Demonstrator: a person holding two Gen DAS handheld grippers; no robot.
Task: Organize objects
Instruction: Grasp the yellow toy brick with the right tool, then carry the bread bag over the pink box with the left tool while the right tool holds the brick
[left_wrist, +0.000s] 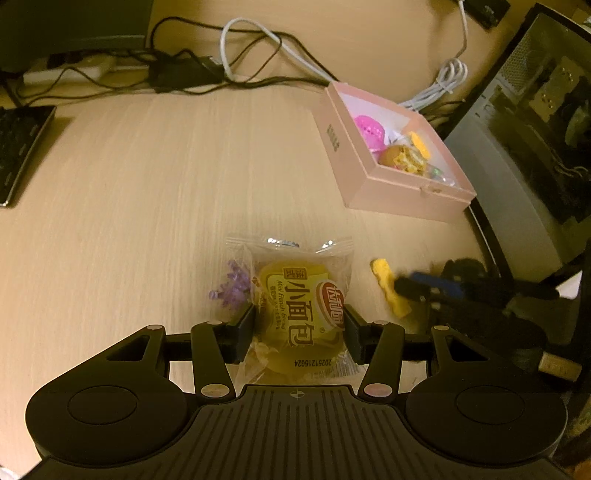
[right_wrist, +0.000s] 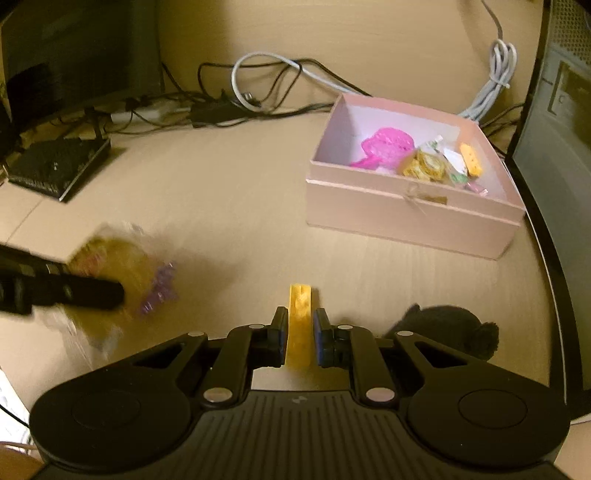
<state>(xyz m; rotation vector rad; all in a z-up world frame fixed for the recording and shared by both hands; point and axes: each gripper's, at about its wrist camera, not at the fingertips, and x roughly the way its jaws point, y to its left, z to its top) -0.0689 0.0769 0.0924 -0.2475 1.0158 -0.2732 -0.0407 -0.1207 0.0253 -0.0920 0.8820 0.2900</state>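
While bread packet fills left gripper, clip sits between right gripper.

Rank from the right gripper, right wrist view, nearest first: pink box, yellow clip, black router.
1. yellow clip, between the right gripper fingers.
2. pink box, ahead on the right.
3. black router, far back left.

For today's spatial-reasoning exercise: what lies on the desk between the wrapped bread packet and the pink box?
Nothing: the left wrist view shows bare wooden desk between the bread packet and the pink box.
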